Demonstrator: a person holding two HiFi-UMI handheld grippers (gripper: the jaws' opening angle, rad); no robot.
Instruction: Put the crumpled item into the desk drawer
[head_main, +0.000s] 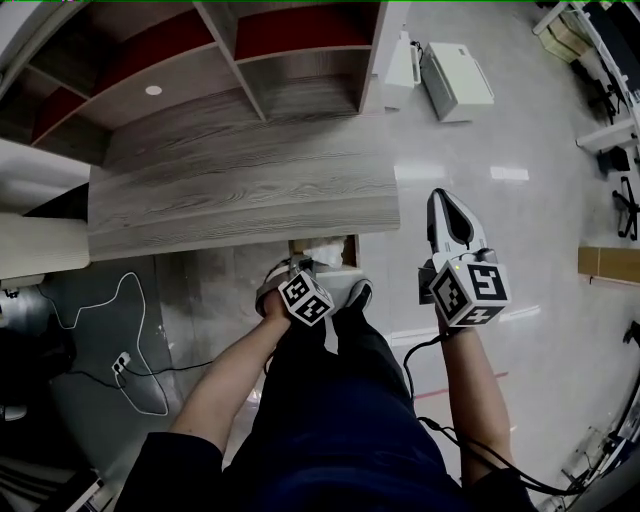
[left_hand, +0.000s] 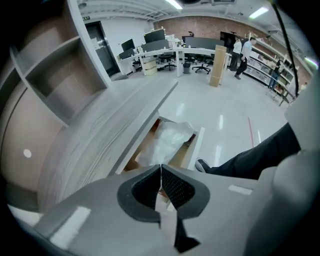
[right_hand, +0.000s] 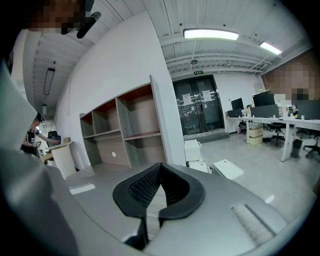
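Found crumpled item (left_hand: 167, 140) inside open drawer (left_hand: 196, 146) beneath the surface (left_hand: 100, 135). Saw left tongs (left_hand: 161, 172) and right tongs (right_hand: 159, 172) both closed, empty. Likely needed only pushing drawer shut.

The desk (head_main: 240, 190) is matt grey wood-grain, the floor (head_main: 500, 130) glossy, the crumpled item (left_hand: 170, 140) thin crinkly plastic.

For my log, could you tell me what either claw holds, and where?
Nothing: left claw and right claw are shut, empty; crumpled item lies in the drawer.
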